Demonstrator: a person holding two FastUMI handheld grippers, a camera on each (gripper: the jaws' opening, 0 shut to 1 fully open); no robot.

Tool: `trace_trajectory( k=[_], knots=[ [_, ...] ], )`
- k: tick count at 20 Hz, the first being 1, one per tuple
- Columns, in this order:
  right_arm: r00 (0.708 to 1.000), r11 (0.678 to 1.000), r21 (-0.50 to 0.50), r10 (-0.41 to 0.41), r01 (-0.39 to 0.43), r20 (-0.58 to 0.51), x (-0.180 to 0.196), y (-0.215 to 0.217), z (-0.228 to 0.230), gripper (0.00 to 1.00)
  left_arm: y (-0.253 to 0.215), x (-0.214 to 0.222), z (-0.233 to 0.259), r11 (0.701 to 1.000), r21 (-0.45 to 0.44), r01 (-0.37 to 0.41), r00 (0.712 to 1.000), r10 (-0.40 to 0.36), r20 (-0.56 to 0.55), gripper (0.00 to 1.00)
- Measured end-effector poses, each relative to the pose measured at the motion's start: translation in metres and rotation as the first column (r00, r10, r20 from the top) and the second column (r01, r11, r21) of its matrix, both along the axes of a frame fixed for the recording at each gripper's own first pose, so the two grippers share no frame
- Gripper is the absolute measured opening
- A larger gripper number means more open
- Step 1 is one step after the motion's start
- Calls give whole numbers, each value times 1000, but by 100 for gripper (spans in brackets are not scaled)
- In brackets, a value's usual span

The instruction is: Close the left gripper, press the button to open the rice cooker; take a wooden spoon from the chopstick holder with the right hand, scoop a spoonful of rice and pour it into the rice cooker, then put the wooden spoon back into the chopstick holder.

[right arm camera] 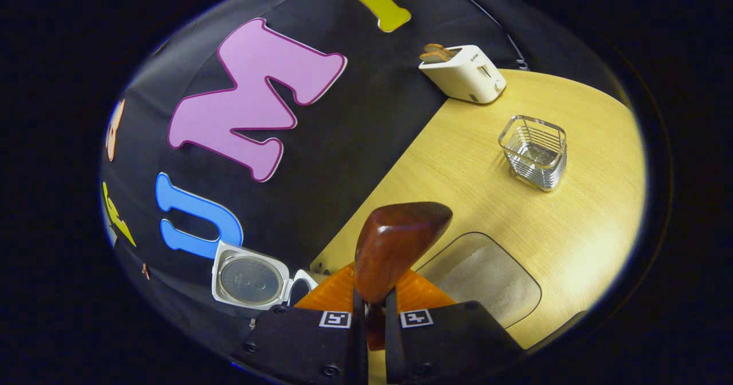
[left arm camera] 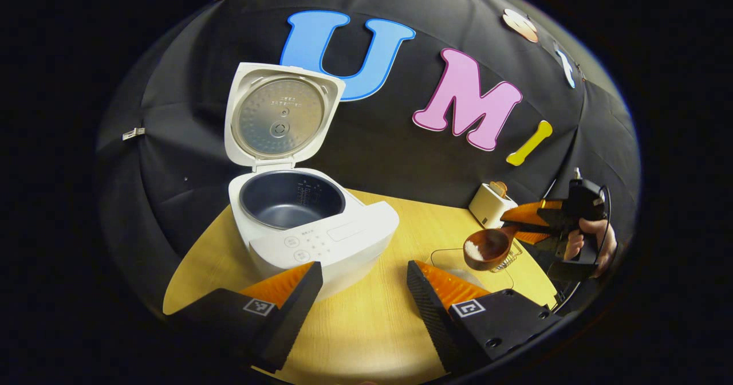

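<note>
The left gripper view faces the open rice cooker (left arm camera: 298, 219) closely; both views share the toaster (right arm camera: 462, 73) and table (right arm camera: 572, 224).

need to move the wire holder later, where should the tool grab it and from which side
Grip the holder by one wall near the rim, coming from above: one finger inside, one outside. It stands upright and open-topped on the table, and looks too wide across to span; the thin wire wall fits between the fingers.

Even, fairly bright overhead light; table (left arm camera: 378, 316) well lit, cloth wall dark. Soft short shadow under rice cooker (left arm camera: 309, 224). Slight glare on wire basket (right arm camera: 535, 151) and cooker lid. Heavy fisheye bending at edges, rim dims. Near fingers slightly soft.
</note>
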State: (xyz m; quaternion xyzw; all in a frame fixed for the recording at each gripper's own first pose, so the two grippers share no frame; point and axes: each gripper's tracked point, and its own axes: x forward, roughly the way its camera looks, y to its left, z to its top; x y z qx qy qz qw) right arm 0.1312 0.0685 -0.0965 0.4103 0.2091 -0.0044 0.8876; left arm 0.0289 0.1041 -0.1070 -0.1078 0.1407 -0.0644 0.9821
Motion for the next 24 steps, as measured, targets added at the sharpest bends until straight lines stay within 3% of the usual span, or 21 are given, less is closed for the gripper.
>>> trace_trajectory(
  k=[2, 3, 10, 24],
  knots=[
    [999, 1000, 2, 31, -31, 26, 7, 14, 18, 16, 4, -2, 1, 1000, -5, -11, 1000, 11, 7, 92],
    [998, 999, 18, 47, -48, 37, 11, 24, 27, 16, 6, -4, 1, 1000, -7, -16, 1000, 16, 3, 96],
    [983, 985, 54, 160, -166, 94, 37, 93, 69, 16, 29, -23, -5, 996, -5, -90, 996, 90, -9, 96],
    [946, 950, 47, 300, -307, 125, 104, 211, 95, 16, 100, -67, -26, 956, -58, -286, 957, 283, -64, 96]
  ],
)
